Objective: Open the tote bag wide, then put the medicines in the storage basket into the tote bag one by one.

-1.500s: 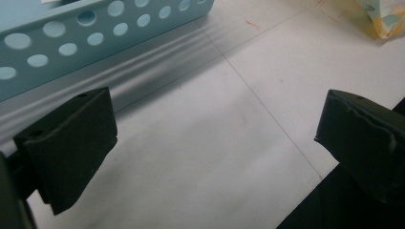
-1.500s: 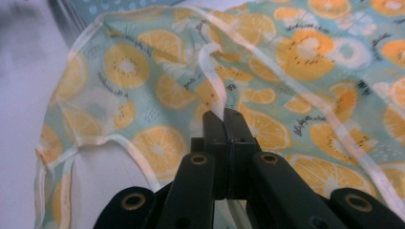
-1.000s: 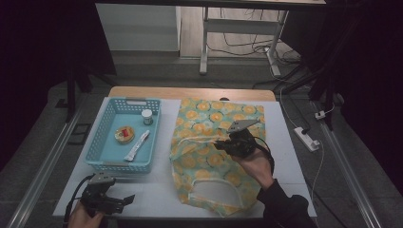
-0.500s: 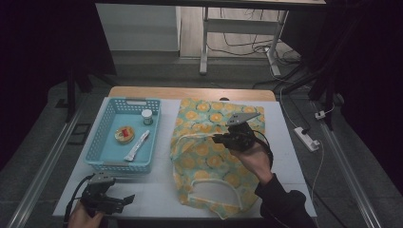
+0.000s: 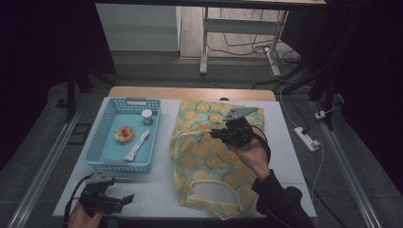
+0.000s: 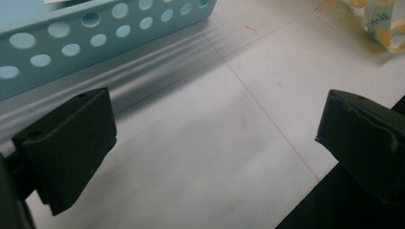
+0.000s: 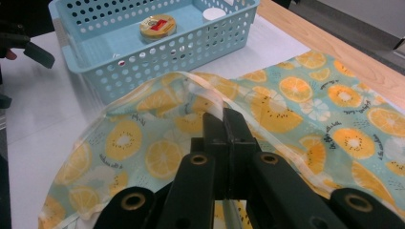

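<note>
A fabric bag [image 5: 209,156] printed with orange slices lies flat on the white table, right of a blue basket [image 5: 107,142]. My right gripper [image 5: 215,135] is over the bag's far half, shut on its pale handle strap [image 5: 187,135] and holding that strap a little above the cloth. In the right gripper view the closed gripper [image 7: 223,117] pinches the strap [image 7: 200,86], with the bag [image 7: 296,95] spread beyond. My left gripper [image 5: 124,199] rests at the table's near left corner, open; in its own view, the left gripper [image 6: 215,138] has bare table between the jaws.
The basket [image 7: 157,57] holds a round red-and-yellow tin [image 5: 124,134], a white-capped jar [image 5: 147,116] and a white tube [image 5: 136,146]. The bag's second handle loop [image 5: 209,190] lies near the front edge. A power strip [image 5: 306,138] sits on the floor at right.
My right gripper has risen slightly and drifted toward the far side, taking the strap up with it. The left gripper has stayed still.
</note>
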